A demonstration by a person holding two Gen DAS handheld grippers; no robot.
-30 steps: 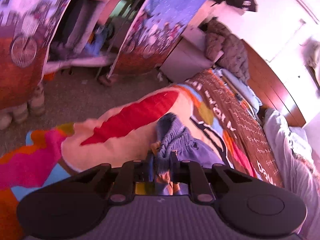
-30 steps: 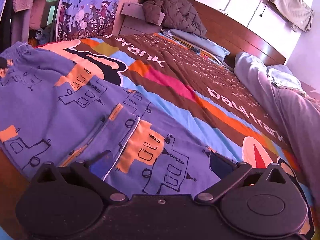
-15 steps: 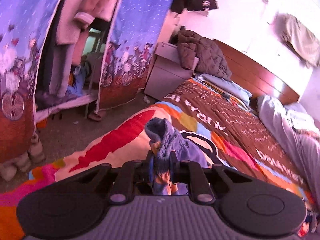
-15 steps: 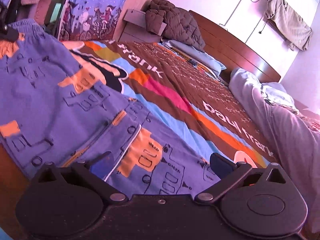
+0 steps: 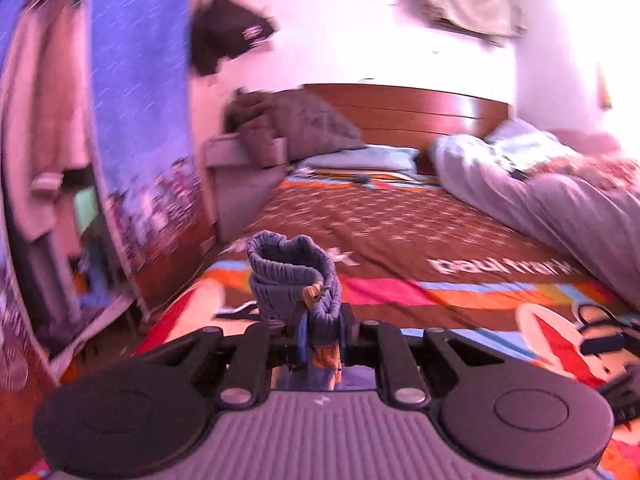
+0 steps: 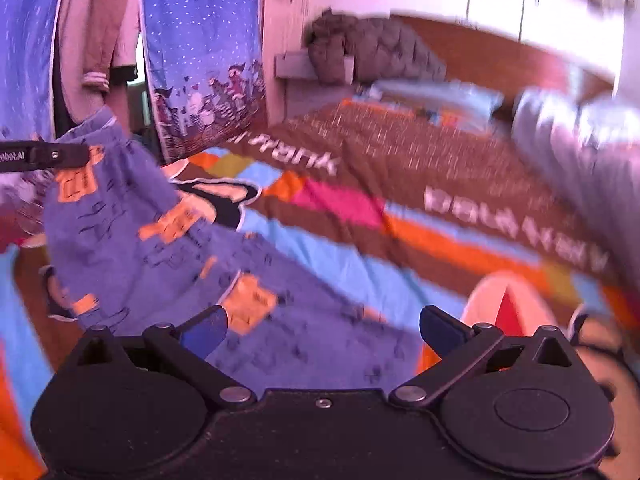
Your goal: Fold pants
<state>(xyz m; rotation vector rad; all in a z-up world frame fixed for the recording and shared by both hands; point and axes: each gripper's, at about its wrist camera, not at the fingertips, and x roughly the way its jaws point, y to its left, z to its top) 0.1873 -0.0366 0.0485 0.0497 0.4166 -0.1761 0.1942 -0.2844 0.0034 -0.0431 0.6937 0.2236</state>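
Two views: one fisheye picture from each wrist, both partly blurred.

Left wrist view, left gripper [image 5: 322, 330]: its two fingers are pressed close together on a bunched fold of cloth.

Left wrist view, pants [image 5: 294, 280]: blue-purple cloth with an elastic, gathered waistband; the waistband sticks up above the fingertips, and an orange patch shows between the fingers.

Left wrist view, bed [image 5: 400, 232]: it stretches ahead under a bright bedspread with brown, orange, pink and blue bands and white lettering.

Left wrist view, headboard [image 5: 420, 112]: dark red wood, across the far end of the bed.

Left wrist view, quilt [image 5: 540, 192]: pale grey, heaped along the right side of the bed.

Left wrist view, curtain [image 5: 136, 120]: blue with a printed border, hanging at the left.

Right wrist view, right gripper [image 6: 320, 330]: its fingers stand wide apart with nothing between them, hovering just above the cloth.

Right wrist view, pants [image 6: 160, 240]: spread over the near left part of the bedspread, blue-purple with orange blocks and thin black drawings; the upper left corner is lifted off the bed.

Right wrist view, left gripper [image 6: 86, 155]: only a dark finger shows at the left edge, touching the lifted corner of the pants.

Right wrist view, jacket [image 6: 372, 52]: dark and puffy, lying near the head of the bed beside the wall.
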